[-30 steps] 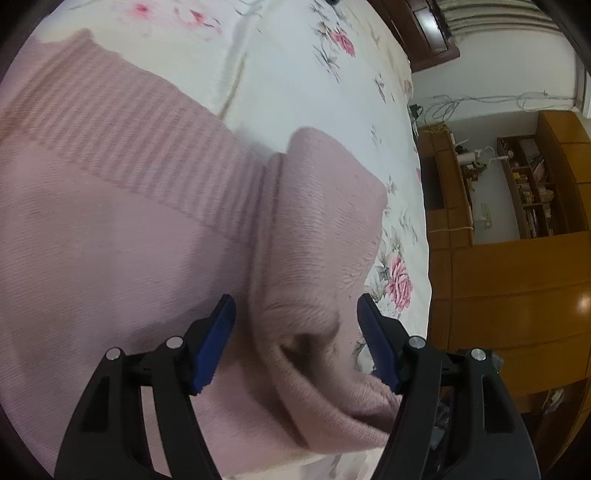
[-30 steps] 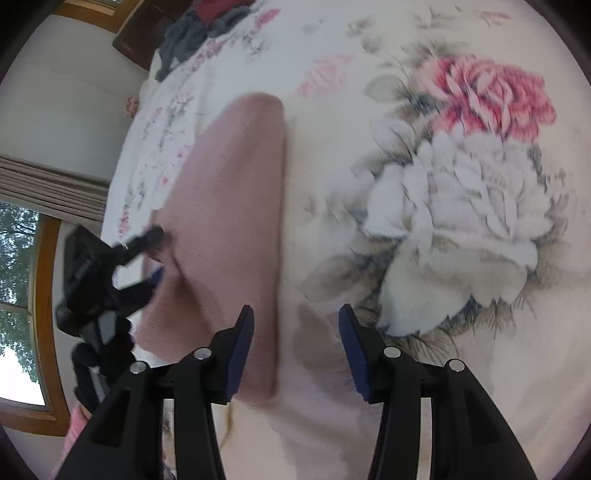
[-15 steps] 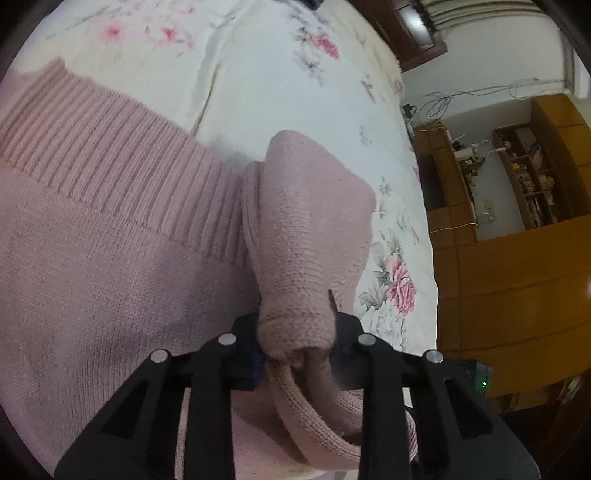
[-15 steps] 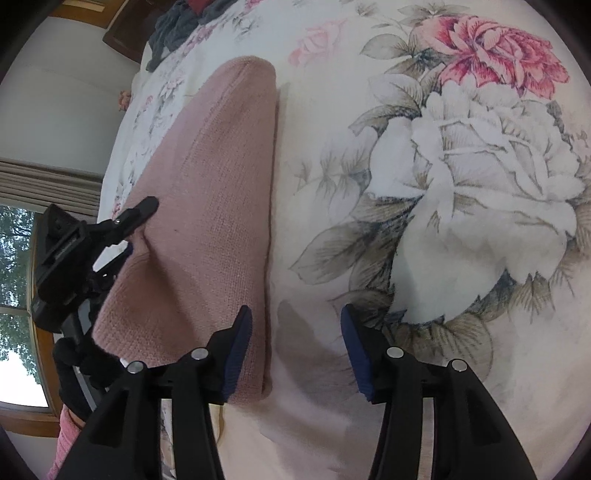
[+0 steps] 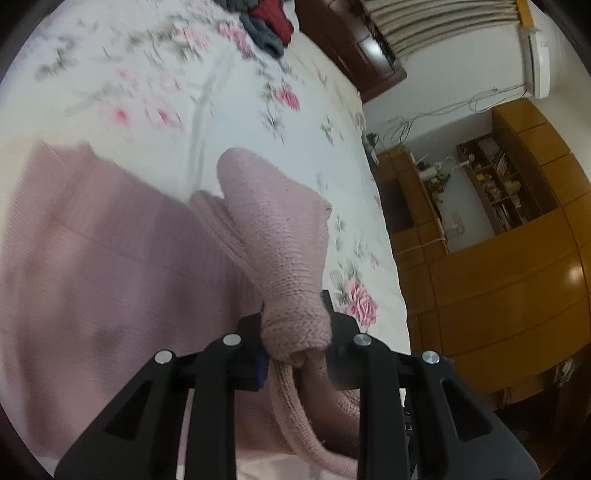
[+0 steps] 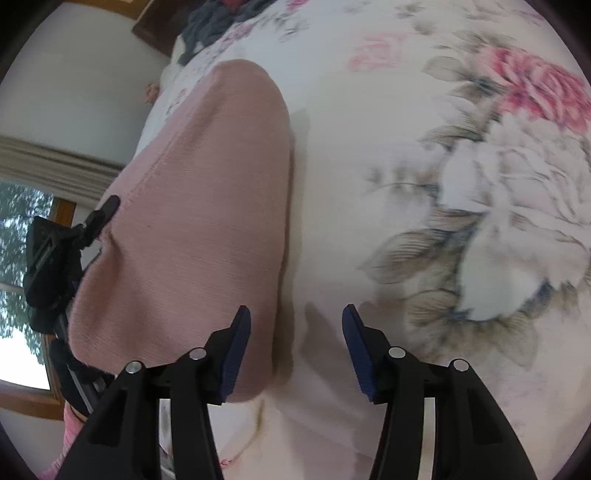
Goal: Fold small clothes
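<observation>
Jaws pinching ribbed pink knit sleeve (image 5: 280,254)

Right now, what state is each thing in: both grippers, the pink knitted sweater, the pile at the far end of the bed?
Left gripper: shut on the sleeve.
Right gripper: open, empty.
Pink knitted sweater: flat on floral bedsheet, sleeve lifted.
Dark clothes pile: unfolded heap.

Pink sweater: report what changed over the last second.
The left gripper, open around the pink sweater sleeve a second ago, shut on it and lifted it off the floral bedsheet. The right gripper stayed open and empty over the sheet beside the sweater.
</observation>
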Action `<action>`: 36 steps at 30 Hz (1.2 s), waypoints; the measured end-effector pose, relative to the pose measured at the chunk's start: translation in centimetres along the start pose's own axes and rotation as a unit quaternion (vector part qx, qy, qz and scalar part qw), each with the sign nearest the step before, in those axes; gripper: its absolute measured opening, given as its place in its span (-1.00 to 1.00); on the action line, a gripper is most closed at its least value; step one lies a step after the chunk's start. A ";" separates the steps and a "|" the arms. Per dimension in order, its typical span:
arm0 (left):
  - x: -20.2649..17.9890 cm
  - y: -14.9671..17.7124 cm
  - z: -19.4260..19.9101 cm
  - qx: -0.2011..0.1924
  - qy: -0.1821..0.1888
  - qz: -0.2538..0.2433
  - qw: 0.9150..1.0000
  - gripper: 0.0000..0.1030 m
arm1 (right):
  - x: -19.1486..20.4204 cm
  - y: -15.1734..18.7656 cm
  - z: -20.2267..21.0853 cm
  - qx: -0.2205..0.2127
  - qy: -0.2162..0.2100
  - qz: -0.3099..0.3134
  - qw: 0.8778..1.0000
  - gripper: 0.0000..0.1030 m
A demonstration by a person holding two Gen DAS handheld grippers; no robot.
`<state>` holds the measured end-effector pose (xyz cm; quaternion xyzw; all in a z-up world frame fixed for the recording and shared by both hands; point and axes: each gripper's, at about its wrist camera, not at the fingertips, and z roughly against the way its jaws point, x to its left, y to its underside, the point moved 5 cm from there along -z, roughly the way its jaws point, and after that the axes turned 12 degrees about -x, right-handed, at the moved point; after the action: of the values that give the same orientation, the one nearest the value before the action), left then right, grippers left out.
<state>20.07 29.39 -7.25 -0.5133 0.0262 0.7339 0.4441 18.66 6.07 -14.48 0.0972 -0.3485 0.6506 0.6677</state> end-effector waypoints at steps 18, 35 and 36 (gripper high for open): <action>14.4 -2.1 5.2 0.014 -0.096 0.037 0.995 -0.59 | 7.3 2.5 -6.1 0.055 -0.040 0.054 0.996 0.09; 11.7 3.9 11.1 0.030 -0.125 0.006 0.992 -0.14 | 7.8 4.8 -9.7 0.081 -0.032 0.066 0.994 -0.07; 11.3 4.6 11.3 0.036 -0.123 0.002 0.992 -0.04 | 7.8 4.8 -9.7 0.080 -0.031 0.064 0.994 -0.06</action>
<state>7.83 39.26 -12.65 -0.4028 -0.0014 0.7909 0.4608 16.77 18.63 -18.61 0.1482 -0.3213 0.7148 0.6032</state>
